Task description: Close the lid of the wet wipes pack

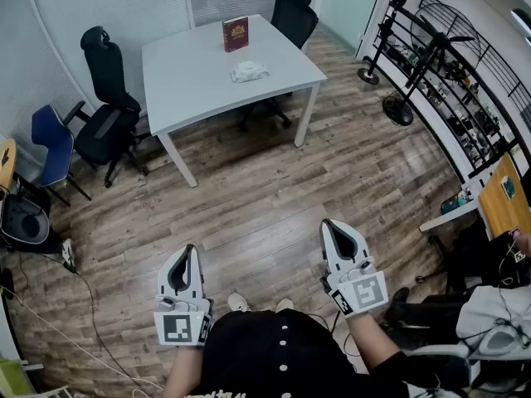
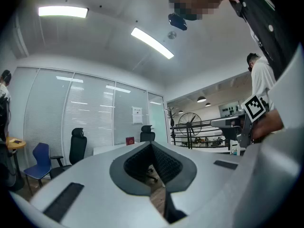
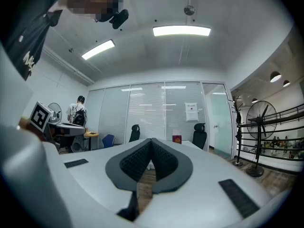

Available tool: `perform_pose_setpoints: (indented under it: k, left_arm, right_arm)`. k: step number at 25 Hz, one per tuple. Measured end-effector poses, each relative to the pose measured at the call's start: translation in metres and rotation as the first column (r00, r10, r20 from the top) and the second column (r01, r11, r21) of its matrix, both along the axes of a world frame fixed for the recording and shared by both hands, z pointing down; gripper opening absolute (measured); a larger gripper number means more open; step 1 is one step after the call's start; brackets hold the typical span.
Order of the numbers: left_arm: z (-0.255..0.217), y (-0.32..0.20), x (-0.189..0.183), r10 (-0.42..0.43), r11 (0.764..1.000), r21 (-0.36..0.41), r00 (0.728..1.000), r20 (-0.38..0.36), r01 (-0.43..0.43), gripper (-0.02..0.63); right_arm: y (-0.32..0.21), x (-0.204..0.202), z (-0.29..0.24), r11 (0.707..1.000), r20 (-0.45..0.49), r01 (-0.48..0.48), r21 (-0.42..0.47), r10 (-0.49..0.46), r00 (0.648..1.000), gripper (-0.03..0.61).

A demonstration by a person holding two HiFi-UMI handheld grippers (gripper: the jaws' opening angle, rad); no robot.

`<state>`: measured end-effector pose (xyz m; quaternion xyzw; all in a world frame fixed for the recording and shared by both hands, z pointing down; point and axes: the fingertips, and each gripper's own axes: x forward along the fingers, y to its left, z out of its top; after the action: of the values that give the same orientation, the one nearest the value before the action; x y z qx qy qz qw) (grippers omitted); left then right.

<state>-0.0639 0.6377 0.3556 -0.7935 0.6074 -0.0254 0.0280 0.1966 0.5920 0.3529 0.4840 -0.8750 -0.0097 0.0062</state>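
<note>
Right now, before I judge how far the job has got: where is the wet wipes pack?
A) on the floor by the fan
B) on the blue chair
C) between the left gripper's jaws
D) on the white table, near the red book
D: the wet wipes pack lies on the white table beside the upright red book; the left gripper and right gripper are shut, empty, far from it.
</note>
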Motion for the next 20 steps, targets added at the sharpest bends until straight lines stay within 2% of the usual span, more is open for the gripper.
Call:
perform_pose_setpoints:
  k: [13,17,20]
  left_arm:
    - [0.001,-0.004,-0.001,0.016,1.0,0.008,1.0,0.0,-0.016,0.012]
    - [0.005,-0.006,-0.009,0.006,1.0,-0.006,1.0,-0.002,-0.006,0.012]
    - [0.005,-0.007,-0.017,0.012,1.0,0.005,1.0,0.001,-0.012,0.012]
  right_arm:
    - [0.0,-0.01,0.004,1.0,0.006,0.026,-0.01,-0.026,1.0,0.028]
    - [0.006,-0.021,-0.006,0.996,0.067,0.075,0.04,-0.077,0.995,0.029]
    - [0.005,-0.032,-0.006,0.996,0.059,0.079,0.051,-0.082,0.995,0.029]
